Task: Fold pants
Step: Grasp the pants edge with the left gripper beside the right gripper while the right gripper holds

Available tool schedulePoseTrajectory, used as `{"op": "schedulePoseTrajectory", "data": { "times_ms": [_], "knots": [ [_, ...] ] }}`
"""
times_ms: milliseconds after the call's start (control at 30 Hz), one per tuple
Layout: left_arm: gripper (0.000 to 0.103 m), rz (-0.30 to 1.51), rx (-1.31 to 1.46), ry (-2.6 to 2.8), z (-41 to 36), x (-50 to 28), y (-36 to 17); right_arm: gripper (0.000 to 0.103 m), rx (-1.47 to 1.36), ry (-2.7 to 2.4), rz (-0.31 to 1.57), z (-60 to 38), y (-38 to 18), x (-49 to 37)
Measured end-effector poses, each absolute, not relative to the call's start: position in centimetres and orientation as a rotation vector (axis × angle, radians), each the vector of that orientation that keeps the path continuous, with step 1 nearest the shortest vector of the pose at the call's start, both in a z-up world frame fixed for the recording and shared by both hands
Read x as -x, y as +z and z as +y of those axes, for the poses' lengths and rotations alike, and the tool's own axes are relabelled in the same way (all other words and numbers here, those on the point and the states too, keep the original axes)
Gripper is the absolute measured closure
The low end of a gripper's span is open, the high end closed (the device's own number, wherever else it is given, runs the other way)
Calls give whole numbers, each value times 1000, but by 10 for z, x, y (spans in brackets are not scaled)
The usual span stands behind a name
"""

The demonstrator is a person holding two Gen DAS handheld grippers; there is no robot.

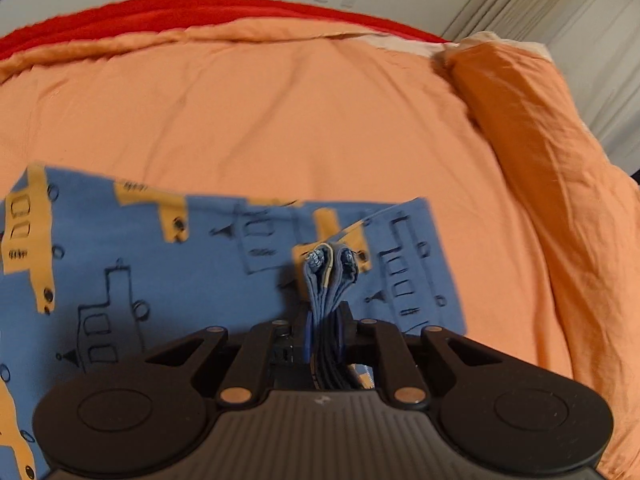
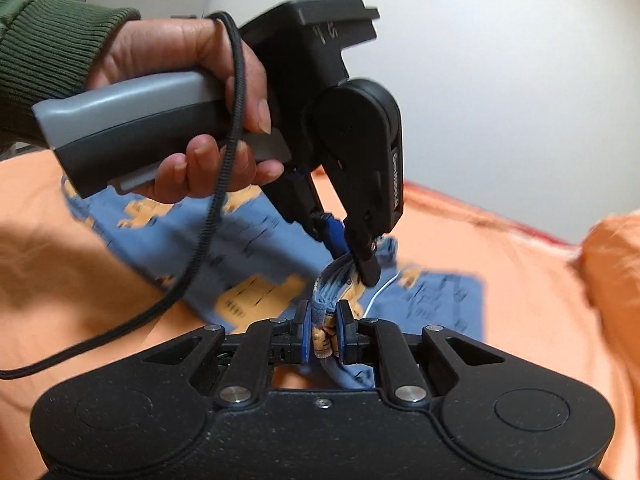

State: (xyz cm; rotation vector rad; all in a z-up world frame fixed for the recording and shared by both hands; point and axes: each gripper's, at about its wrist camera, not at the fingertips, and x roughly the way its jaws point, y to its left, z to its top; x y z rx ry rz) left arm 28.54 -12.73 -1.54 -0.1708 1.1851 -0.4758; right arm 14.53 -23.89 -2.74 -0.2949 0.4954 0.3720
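Note:
The pants [image 1: 168,264] are blue with orange and black vehicle prints and lie spread on the orange bedcover [image 1: 280,112]. My left gripper [image 1: 325,332] is shut on a bunched edge of the pants, whose folds stick up between its fingers. In the right wrist view my right gripper [image 2: 323,334] is shut on another bunch of the same pants [image 2: 256,248]. The left gripper [image 2: 354,256], held in a hand, pinches the cloth just beyond it, close to my right fingertips.
An orange pillow or rolled duvet [image 1: 532,128] lies along the right of the bed. A red blanket [image 1: 168,12] runs along the far edge by the wall. A black cable [image 2: 208,232] hangs from the left gripper across the cloth.

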Motion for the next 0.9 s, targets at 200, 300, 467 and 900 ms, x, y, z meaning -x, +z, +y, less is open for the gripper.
{"op": "schedulePoseTrajectory", "data": {
  "times_ms": [200,300,467,900],
  "knots": [
    [90,1180,234,-487,-117,-285,-26,89,279,385,551,-230,-38,-156],
    [90,1177,224,-488,-117,-284,-27,89,284,383,558,-230,-40,-155],
    [90,1174,216,-486,-118,-283,-27,89,289,381,557,-233,-37,-152],
    [91,1174,205,-482,-123,-284,-26,89,288,382,554,-232,-39,-152]
  ]
}}
